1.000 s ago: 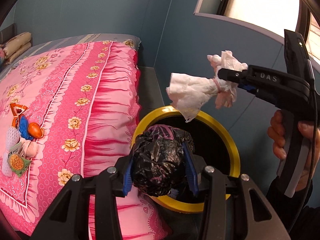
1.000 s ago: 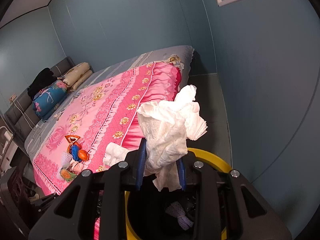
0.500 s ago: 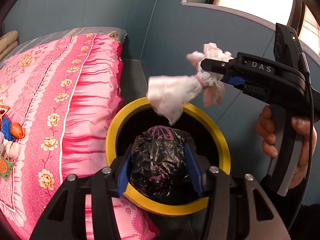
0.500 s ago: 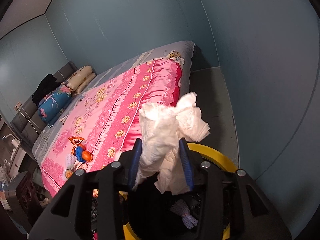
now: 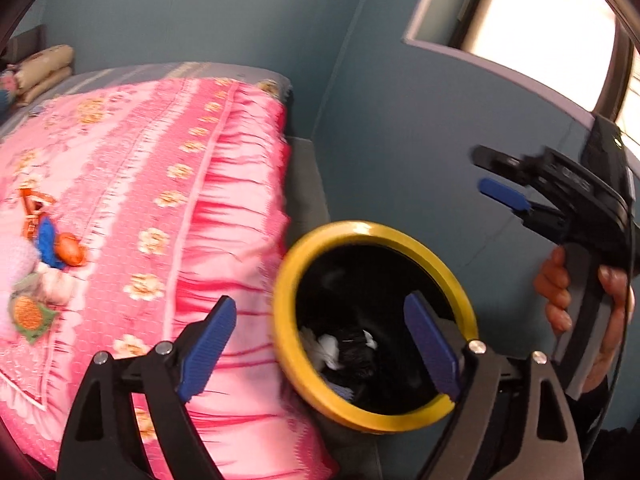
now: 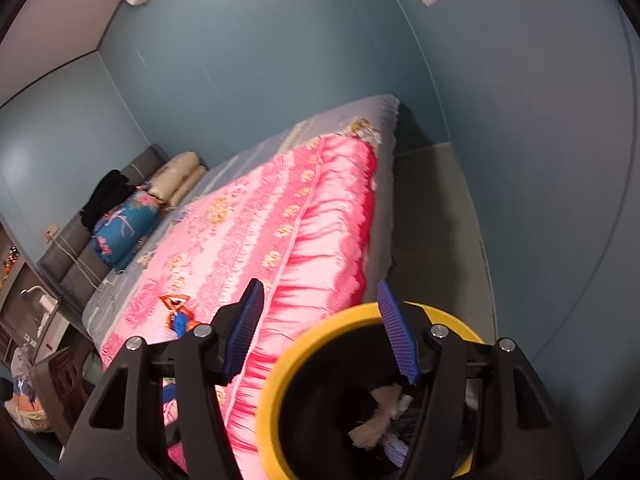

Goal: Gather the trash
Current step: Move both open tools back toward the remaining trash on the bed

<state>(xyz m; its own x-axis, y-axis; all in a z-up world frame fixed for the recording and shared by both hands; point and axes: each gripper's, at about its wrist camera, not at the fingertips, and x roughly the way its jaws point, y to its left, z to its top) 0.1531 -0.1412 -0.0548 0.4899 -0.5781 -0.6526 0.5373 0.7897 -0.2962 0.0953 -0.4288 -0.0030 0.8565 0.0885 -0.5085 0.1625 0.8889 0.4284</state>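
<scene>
Room: blue-grey walls, a bed [image 5: 132,208] under a pink flowered cover, a window [image 5: 540,12] high on the wall.
Bin: yellow-rimmed bin [image 5: 374,416] on the floor, touching the near side edge of the bed.
Left gripper [image 5: 320,354]: jaws have just been opening and stand wide apart, nothing between them; one blue pad hangs over the bed edge, the other over the bin mouth.
Right gripper [image 6: 320,332]: jaws have also just been opening, empty, poised above the bin rim, held by a hand [image 5: 580,304].
Trash in bin: black bag [image 5: 354,350] and white tissue [image 5: 326,348] lie at the bottom.
Trash left: small heap of wrappers [image 5: 44,276] sits on the cover toward the bed's near end, well apart from the bin.
Stage: likely drop finished; next pickup is the heap.
Risk: the heap is mixed and loose, so one pinch may lift only part and scatter the rest over the cover; a swing back could knock the light bin away from the bed.
</scene>
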